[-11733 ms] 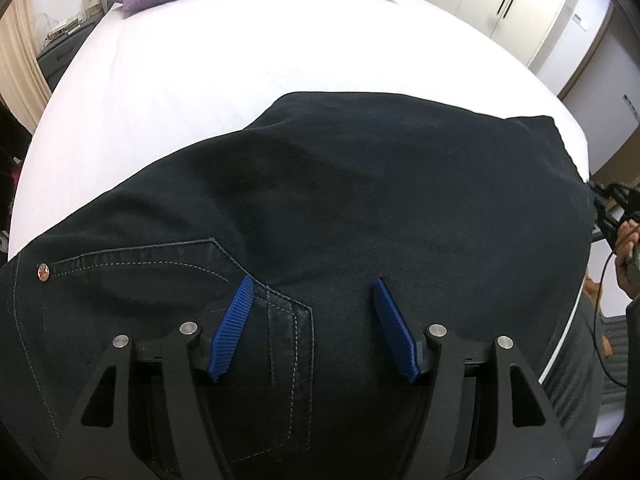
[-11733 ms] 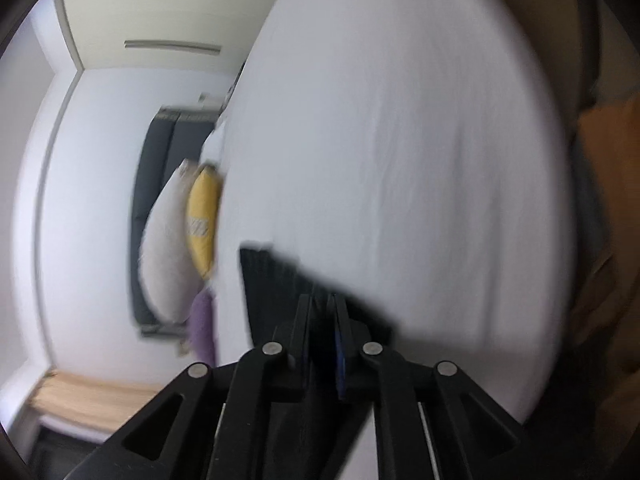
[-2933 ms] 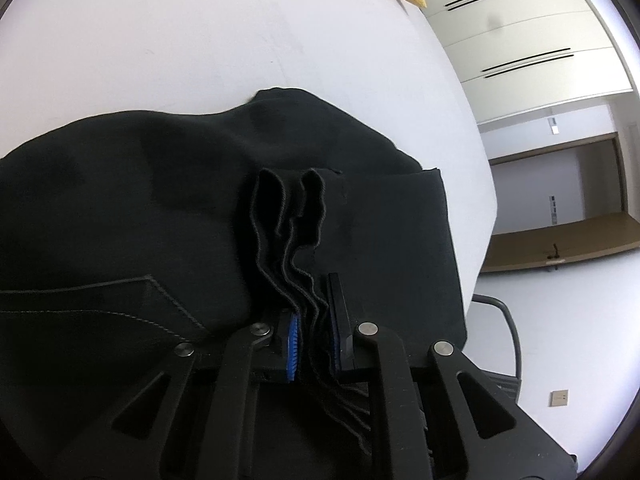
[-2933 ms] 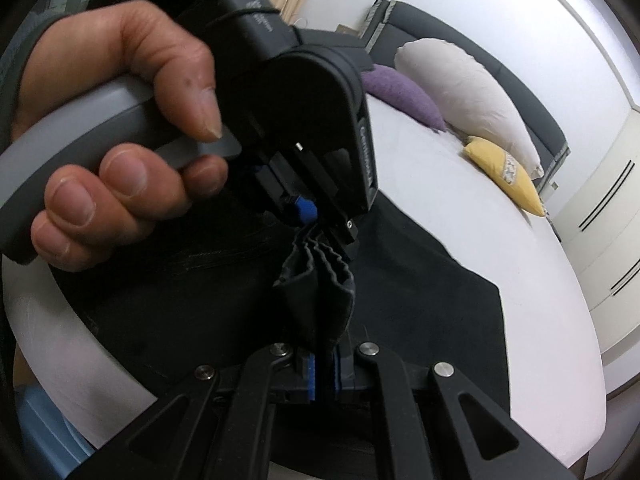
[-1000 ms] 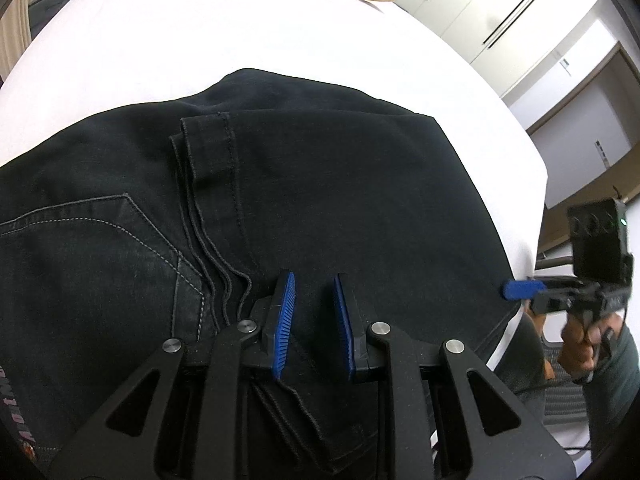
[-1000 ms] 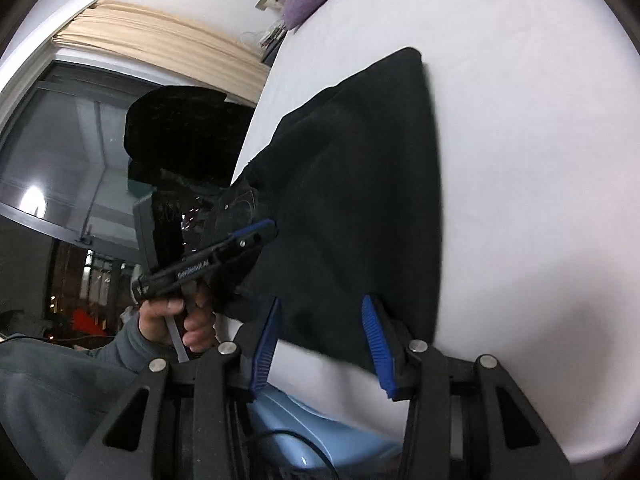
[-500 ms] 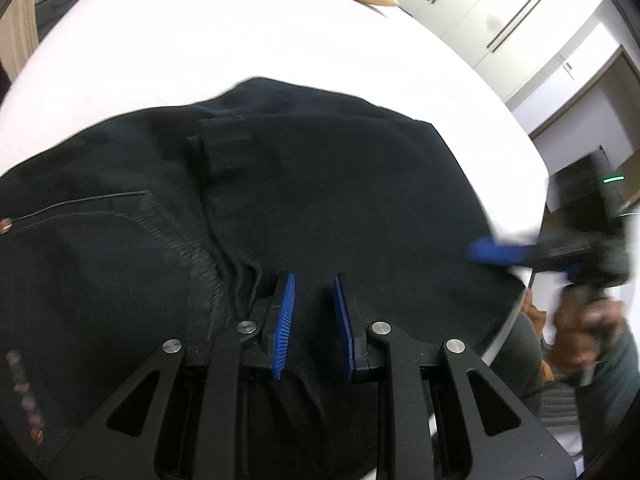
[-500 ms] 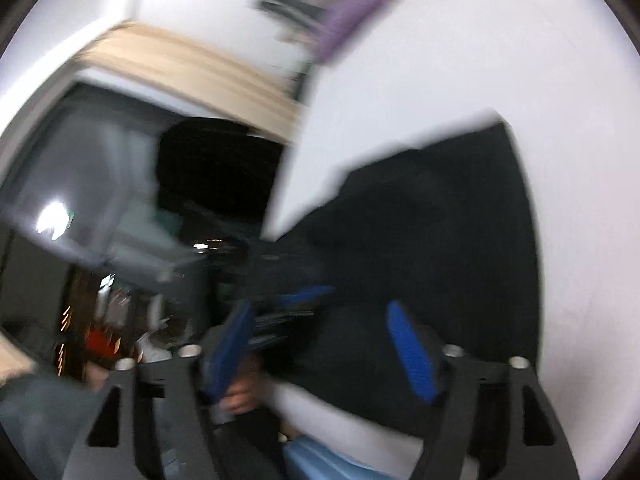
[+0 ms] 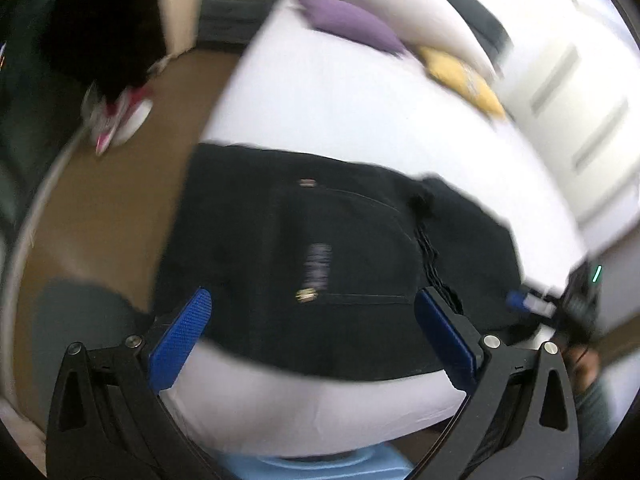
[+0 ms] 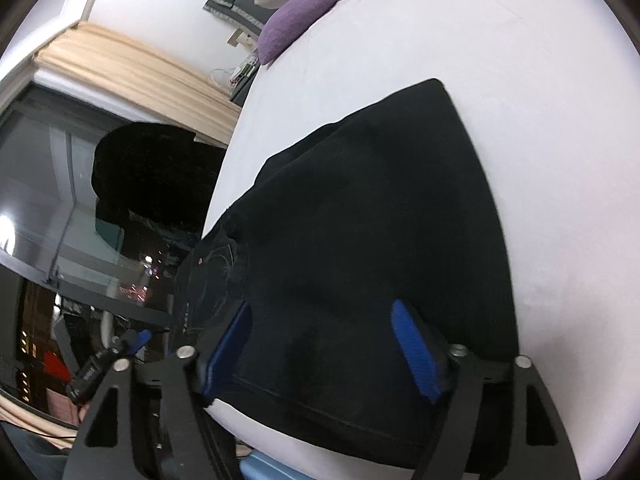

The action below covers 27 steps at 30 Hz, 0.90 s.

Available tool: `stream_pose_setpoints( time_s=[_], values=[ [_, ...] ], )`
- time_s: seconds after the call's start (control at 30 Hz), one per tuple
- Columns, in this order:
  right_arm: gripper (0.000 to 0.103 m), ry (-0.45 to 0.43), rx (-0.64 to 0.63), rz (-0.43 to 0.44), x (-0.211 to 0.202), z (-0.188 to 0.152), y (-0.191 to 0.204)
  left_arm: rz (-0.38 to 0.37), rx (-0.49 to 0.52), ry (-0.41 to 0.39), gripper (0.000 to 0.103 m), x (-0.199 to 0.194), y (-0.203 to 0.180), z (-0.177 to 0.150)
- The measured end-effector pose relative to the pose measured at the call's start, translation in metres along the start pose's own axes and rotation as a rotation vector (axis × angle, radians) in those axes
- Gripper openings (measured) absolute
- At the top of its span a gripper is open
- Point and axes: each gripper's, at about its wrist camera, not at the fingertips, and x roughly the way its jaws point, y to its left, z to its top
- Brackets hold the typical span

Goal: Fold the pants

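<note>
Both grippers, left (image 9: 312,320) and right (image 10: 324,336), are wide open holding nothing, pants (image 10: 380,220) folded flat on the bed (image 10: 540,100).

The left gripper (image 9: 312,332), narrowly parted over the cloth a second ago, is now spread wide and has been drawn back beyond the near edge of the bed (image 9: 360,112). The folded black pants (image 9: 320,264) are released and left flat, with the hems no longer pinched. The right gripper (image 10: 324,340) has been opened further and brought over the pants' right end.
</note>
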Motion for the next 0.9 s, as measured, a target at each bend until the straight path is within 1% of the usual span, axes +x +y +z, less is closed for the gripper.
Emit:
stream_pose_setpoints(
  time_s=[0.07, 0.1, 0.13, 0.17, 0.23, 0.33, 0.37, 0.4, 0.43, 0.5, 0.57, 0.63, 0.7, 0.83, 0.9],
  values=[
    [0.078, -0.005, 0.004, 0.001, 0.0, 0.0, 0.0, -0.065, -0.157, -0.024, 0.103, -0.009, 0.036, -0.006],
    [0.078, -0.006, 0.006, 0.004, -0.001, 0.0, -0.002, -0.115, -0.273, -0.038, 0.102, -0.012, 0.059, -0.011],
    [0.078, -0.007, 0.007, 0.008, -0.003, 0.0, -0.003, -0.147, -0.364, -0.05, 0.102, -0.012, 0.077, -0.016],
    [0.078, -0.008, 0.006, 0.01, -0.004, -0.001, -0.004, -0.17, -0.435, -0.062, 0.102, -0.013, 0.09, -0.023],
    [0.077, -0.007, 0.003, 0.006, -0.003, 0.0, -0.003, -0.209, -0.519, -0.077, 0.1, -0.013, 0.108, -0.032],
    [0.077, -0.007, 0.008, 0.003, 0.0, 0.0, 0.0, -0.264, -0.579, -0.08, 0.099, -0.004, 0.116, -0.044],
    [0.077, -0.007, 0.009, 0.002, -0.001, 0.0, 0.0, -0.276, -0.59, -0.071, 0.096, 0.002, 0.118, -0.046],
    [0.077, -0.009, 0.01, 0.0, 0.0, 0.0, 0.001, -0.274, -0.599, -0.048, 0.091, 0.01, 0.119, -0.048],
    [0.076, -0.01, 0.01, 0.0, 0.0, 0.0, 0.001, -0.279, -0.611, -0.028, 0.089, 0.019, 0.12, -0.05],
    [0.075, -0.012, 0.01, -0.005, -0.001, -0.002, 0.002, -0.297, -0.628, 0.0, 0.087, 0.031, 0.122, -0.056],
    [0.073, -0.012, 0.014, -0.006, -0.003, -0.002, 0.002, -0.295, -0.628, -0.023, 0.087, 0.033, 0.125, -0.057],
    [0.072, -0.011, 0.02, -0.006, -0.003, -0.002, 0.001, -0.323, -0.658, -0.042, 0.087, 0.039, 0.13, -0.062],
    [0.072, -0.01, 0.025, -0.006, -0.003, -0.002, 0.0, -0.342, -0.693, -0.058, 0.076, 0.045, 0.136, -0.061],
    [0.072, -0.009, 0.026, -0.007, -0.004, -0.002, -0.001, -0.394, -0.777, -0.071, 0.064, 0.059, 0.151, -0.059],
    [0.071, -0.01, 0.027, -0.009, -0.004, -0.002, -0.001, -0.404, -0.797, -0.067, 0.045, 0.063, 0.156, -0.059]
  ],
)
